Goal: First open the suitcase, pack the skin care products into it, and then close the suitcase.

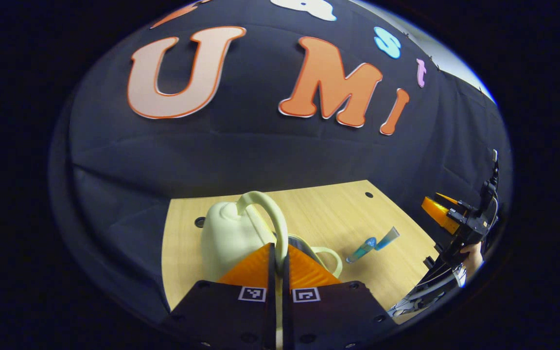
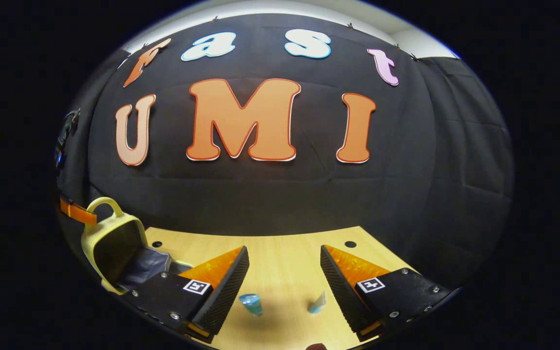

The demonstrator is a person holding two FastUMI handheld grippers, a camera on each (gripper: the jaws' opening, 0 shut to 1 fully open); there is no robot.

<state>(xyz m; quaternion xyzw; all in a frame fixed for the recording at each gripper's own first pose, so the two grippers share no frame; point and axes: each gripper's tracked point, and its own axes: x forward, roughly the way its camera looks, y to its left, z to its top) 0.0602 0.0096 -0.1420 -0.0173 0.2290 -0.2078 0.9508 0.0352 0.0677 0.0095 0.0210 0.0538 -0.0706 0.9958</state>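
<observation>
In the left gripper view my left gripper (image 1: pixel 278 250) is shut on the arched handle (image 1: pixel 271 210) of a small pale-yellow suitcase (image 1: pixel 226 236), and its lid stands raised. The right gripper view shows that suitcase (image 2: pixel 114 243) open at the left, with a dark lining inside. An orange finger of the left gripper (image 2: pixel 78 212) sits at its handle (image 2: pixel 103 201). My right gripper (image 2: pixel 284 272) is open low over the table. A blue skin care tube (image 2: pixel 252 304) lies crosswise between its fingers, untouched. The same tube (image 1: pixel 373 244) lies right of the suitcase, near the right gripper (image 1: pixel 447 214).
The light wooden table (image 2: pixel 285 248) has small dark holes near its far edge (image 2: pixel 350 244). Black cloth walls close off the back and both sides. A hand (image 1: pixel 472 257) holds the right gripper beyond the table's right edge.
</observation>
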